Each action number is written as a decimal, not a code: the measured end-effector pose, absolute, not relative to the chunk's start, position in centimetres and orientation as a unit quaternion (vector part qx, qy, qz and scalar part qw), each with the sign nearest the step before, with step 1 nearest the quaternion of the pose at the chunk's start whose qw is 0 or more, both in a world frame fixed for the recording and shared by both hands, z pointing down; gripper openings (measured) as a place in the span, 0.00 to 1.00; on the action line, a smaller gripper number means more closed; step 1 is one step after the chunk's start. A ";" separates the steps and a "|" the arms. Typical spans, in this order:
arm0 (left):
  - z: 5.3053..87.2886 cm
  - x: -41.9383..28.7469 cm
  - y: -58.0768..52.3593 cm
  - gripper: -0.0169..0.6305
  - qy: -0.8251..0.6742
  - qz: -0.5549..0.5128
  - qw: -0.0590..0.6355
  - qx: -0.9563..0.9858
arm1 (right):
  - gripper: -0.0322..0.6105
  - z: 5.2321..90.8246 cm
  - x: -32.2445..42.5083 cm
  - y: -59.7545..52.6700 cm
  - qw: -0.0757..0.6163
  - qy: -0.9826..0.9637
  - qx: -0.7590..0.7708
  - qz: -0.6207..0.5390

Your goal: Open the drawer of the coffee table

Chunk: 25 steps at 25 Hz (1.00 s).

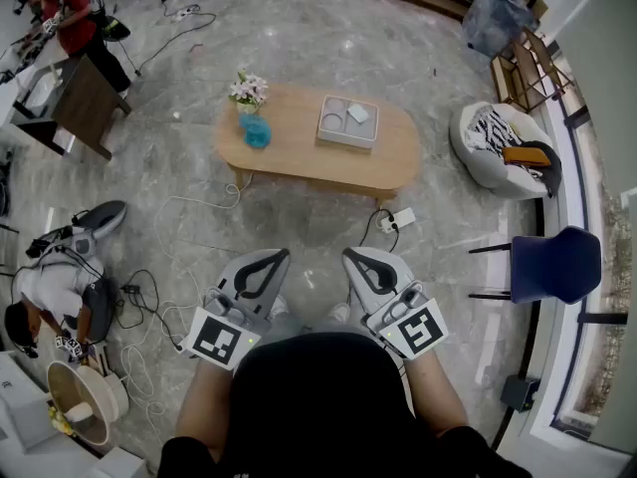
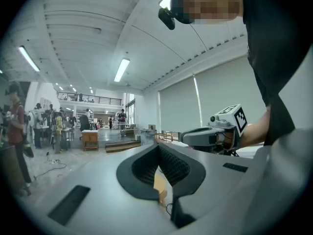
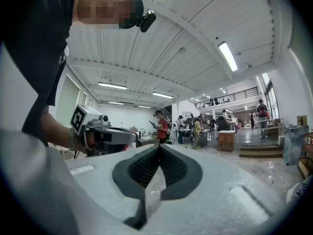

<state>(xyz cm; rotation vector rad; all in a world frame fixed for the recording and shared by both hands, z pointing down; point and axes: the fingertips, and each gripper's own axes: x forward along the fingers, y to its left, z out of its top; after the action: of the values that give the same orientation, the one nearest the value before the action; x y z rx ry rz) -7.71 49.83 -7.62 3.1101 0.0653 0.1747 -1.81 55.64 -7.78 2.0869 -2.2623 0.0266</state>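
One coffee table (image 1: 294,149), one tray (image 1: 343,139) and one flower bunch (image 1: 249,90) at upper centre; one blue chair (image 1: 552,265) right; two grippers, left gripper (image 1: 282,257) and right gripper (image 1: 350,257), below.

Bright, even light from ceiling tube lamps (image 3: 228,56); soft shadows on the glossy floor (image 1: 299,38). Both gripper views bend strongly, with dark rounded corners.

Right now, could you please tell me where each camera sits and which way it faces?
Head view: on the person's head, looking steeply down at the coffee table; the left claw and right claw show.
Left gripper view: on the left claw, looking level across the floor; its shut jaws and the person's torso show.
Right gripper view: likewise, from the right claw.
Each gripper view also shows the other claw.
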 end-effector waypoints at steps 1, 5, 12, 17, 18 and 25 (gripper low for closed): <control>-7.5 -8.1 49.4 0.04 0.020 0.056 0.015 0.998 | 0.05 -7.6 -2.2 55.3 0.033 -0.735 0.677 0.010; -6.8 -9.9 47.3 0.04 0.006 0.059 0.026 0.998 | 0.05 -7.2 -3.6 53.8 0.032 -0.734 0.678 0.015; -5.4 -13.2 42.3 0.04 -0.003 0.057 0.038 0.998 | 0.05 -7.0 -5.3 49.6 0.012 -0.724 0.689 0.013; -4.3 -15.8 38.9 0.04 0.002 0.051 0.064 0.997 | 0.05 -6.5 -6.6 46.7 0.004 -0.708 0.706 0.034; -4.1 -16.1 38.4 0.04 0.004 0.051 0.066 0.997 | 0.05 -6.3 -6.8 46.3 0.003 -0.705 0.708 0.037; -2.4 -16.6 36.1 0.04 0.000 0.057 0.069 0.996 | 0.05 -4.5 -7.3 44.1 0.008 -0.704 0.707 0.059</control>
<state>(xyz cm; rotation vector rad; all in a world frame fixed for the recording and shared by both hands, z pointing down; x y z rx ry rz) -16.64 36.11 -2.37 2.9980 -0.0010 0.1725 -7.33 44.13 -4.48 2.2103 -2.2015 0.1836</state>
